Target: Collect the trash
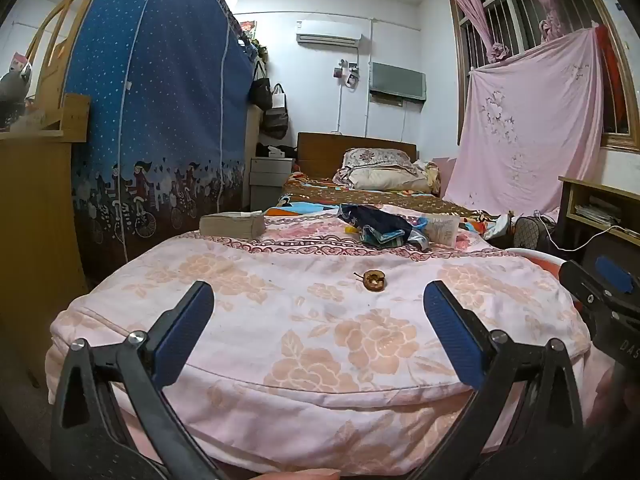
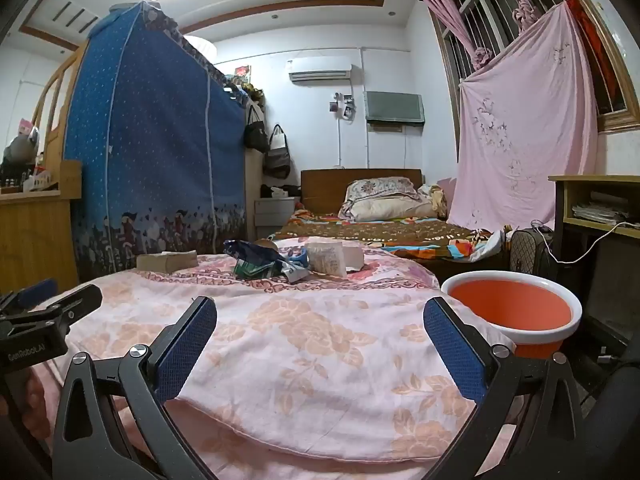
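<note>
The task is at its opening step: nothing is gripped and no trash has gone into the orange basin (image 2: 512, 312), which sits empty just off the right edge of the bed (image 1: 320, 344).

The left gripper (image 1: 319, 308) hovers over the near end of the floral pink bedcover, its jaws spread wide with only fabric showing between them. The right gripper (image 2: 320, 322) is likewise wide apart and empty, beside the left one and a little nearer the basin.

The trash lies in 2 places. A browned apple core (image 1: 375, 280) with a short stem rests alone on the cover, just beyond the left gripper and slightly right of its centre line. Farther up the bed sits a cluster: crumpled snack wrappers (image 2: 264, 262) in dark blue and green, touching a pale, clear plastic bag (image 2: 328, 258). A thick book (image 1: 232, 224) lies to the left of the cluster, apart from it, and is probably not trash.

The likely next move is the apple core, being nearest. It calls for the left gripper to advance, dip toward the cover, straddle the core and close without pinching the fabric, then carry it right to the basin.
</note>
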`<state>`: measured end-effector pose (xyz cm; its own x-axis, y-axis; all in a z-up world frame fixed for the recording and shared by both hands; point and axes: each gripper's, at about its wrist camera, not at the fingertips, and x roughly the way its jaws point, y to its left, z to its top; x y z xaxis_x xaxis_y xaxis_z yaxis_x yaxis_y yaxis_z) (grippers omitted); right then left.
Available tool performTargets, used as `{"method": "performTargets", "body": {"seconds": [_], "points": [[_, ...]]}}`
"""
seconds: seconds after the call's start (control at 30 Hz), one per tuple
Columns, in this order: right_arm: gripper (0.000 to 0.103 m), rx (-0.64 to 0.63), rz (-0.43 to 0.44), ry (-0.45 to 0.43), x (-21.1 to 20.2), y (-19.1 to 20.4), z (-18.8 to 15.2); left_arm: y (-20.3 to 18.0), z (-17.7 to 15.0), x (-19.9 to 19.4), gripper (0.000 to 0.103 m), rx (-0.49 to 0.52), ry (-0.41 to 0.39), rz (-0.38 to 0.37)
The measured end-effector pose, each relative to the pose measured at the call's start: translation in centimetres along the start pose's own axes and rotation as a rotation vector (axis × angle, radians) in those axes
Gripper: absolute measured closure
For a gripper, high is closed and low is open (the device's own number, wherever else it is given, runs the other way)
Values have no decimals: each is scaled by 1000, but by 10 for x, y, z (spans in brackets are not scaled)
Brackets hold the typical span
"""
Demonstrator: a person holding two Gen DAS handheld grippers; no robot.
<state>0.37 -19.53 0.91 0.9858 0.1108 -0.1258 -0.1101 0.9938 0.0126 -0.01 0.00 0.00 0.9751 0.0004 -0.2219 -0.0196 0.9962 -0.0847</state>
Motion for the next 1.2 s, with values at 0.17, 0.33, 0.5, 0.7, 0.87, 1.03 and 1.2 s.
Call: {"method": "performTargets", "body": {"seconds": [0.17, 0.33, 0.5, 0.7, 0.87, 1.03, 1.2], "points": [[0, 2, 1, 5, 1, 0, 0, 0, 0, 0, 12, 2, 1, 0], [0, 1, 2, 8, 1, 1, 0, 0, 0, 0, 12, 5, 4, 2], [0, -1, 0, 9, 2, -1, -2, 0, 0, 0, 12, 7, 5, 2], [0, 1, -2, 10, 1, 0, -4, 0, 0, 0, 12, 10, 3, 3], [0, 1, -1, 16, 5, 0, -1, 2, 3, -1, 12, 6, 4, -9], [0, 1, 1, 17, 7, 1, 0, 2, 3, -3, 12, 10, 4, -14], [0, 5, 1, 16, 5, -2, -2, 0, 2, -2, 12, 13, 2, -15]]}}
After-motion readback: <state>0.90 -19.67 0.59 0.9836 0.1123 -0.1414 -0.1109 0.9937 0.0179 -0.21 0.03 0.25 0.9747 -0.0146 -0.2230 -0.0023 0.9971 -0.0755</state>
